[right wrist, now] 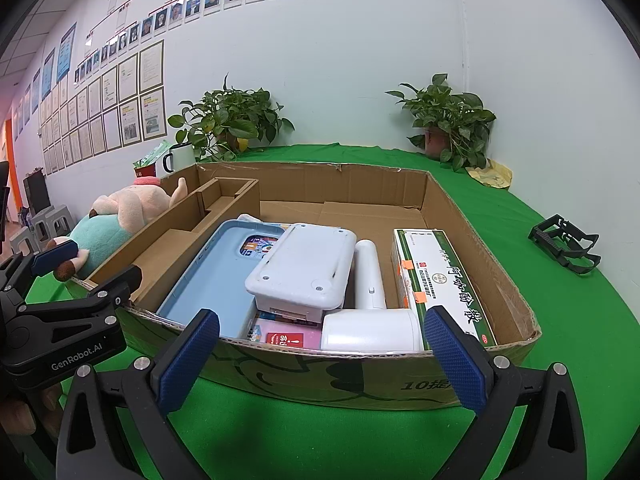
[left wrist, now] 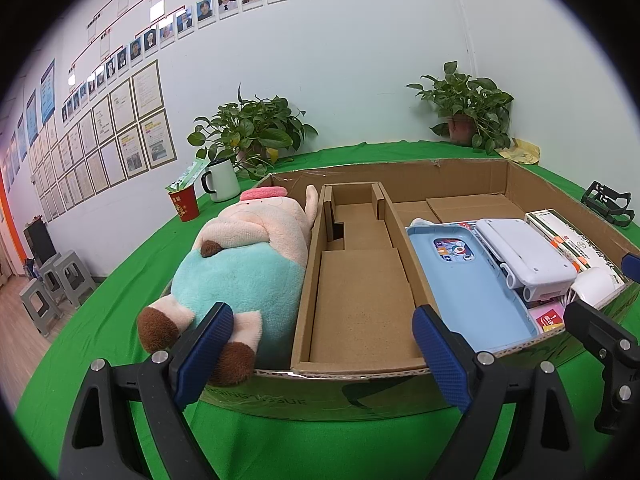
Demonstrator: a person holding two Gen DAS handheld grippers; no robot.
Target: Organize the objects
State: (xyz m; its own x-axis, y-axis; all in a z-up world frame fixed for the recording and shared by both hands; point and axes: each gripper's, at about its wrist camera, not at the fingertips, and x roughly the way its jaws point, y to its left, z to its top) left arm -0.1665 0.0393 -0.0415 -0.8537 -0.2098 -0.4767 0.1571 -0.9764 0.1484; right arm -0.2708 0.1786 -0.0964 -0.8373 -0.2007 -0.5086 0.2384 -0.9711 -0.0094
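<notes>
A shallow cardboard box [left wrist: 356,372] [right wrist: 360,376] with dividers stands on the green table. A plush pig [left wrist: 244,264] [right wrist: 120,216] lies in its left compartment. The narrow middle compartment [left wrist: 360,300] holds nothing. The right compartment holds a light blue case [left wrist: 468,280] [right wrist: 212,280], a white device [left wrist: 524,256] [right wrist: 304,264], a white hair dryer [right wrist: 368,320], a green-and-white carton [right wrist: 440,280] and a pink packet [right wrist: 288,336]. My left gripper [left wrist: 322,356] is open before the box's near wall. My right gripper [right wrist: 320,360] is open before the right compartment.
Two potted plants [left wrist: 252,132] [left wrist: 468,108] stand at the back of the table. A white mug [left wrist: 220,180] and a red cup [left wrist: 185,202] stand left of the box. A black frame part [right wrist: 568,248] lies on the right. Grey stools [left wrist: 52,280] stand beside the table.
</notes>
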